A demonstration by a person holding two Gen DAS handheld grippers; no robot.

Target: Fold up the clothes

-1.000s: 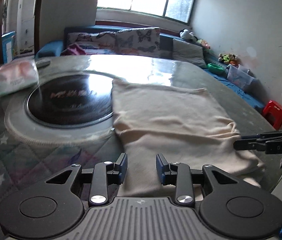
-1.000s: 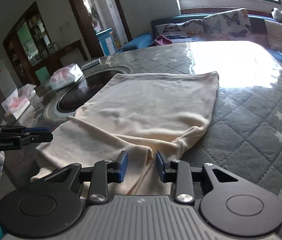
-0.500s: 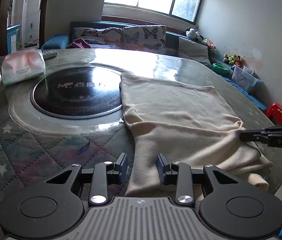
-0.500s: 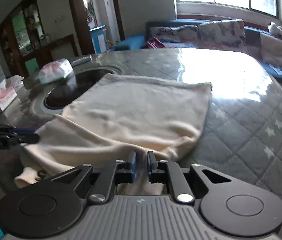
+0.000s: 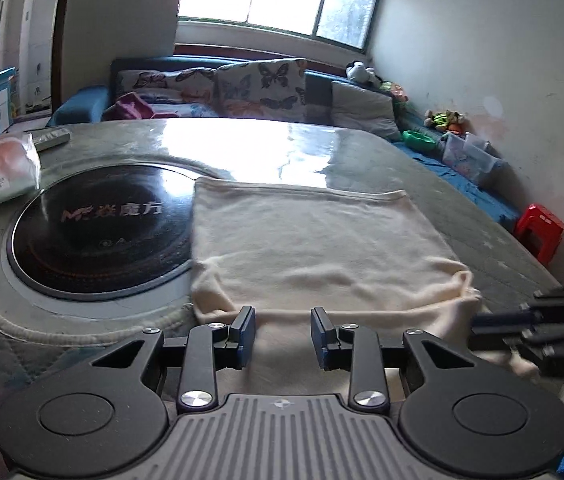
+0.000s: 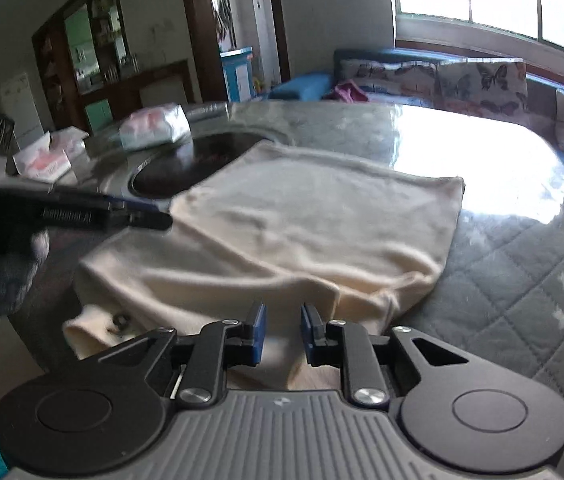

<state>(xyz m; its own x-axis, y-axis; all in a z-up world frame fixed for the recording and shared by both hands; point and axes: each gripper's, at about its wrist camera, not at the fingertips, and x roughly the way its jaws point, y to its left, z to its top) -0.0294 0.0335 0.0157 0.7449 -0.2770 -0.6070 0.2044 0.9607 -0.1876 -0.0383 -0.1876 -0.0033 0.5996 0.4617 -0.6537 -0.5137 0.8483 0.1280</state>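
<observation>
I have both the left tongs (image 5: 282,334) and right tongs (image 6: 283,330) parted, holding nothing, over the near edge of the cream garment (image 5: 313,240) lying beside the round black hotplate (image 5: 102,232), so next I'd pinch that edge.

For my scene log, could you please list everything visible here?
garment: 1, cream, flat on table, near edge bunched
table: 1, grey quilted cover
hotplate: 1, black, round, left of garment
tissue packs: 2, white-pink, far left
remote: 1, grey, behind pack
sofa: 1, blue, butterfly cushions
stool: 1, red, floor
left gripper: 1, black, open over the hem
right gripper: 1, black, open over the hem
</observation>
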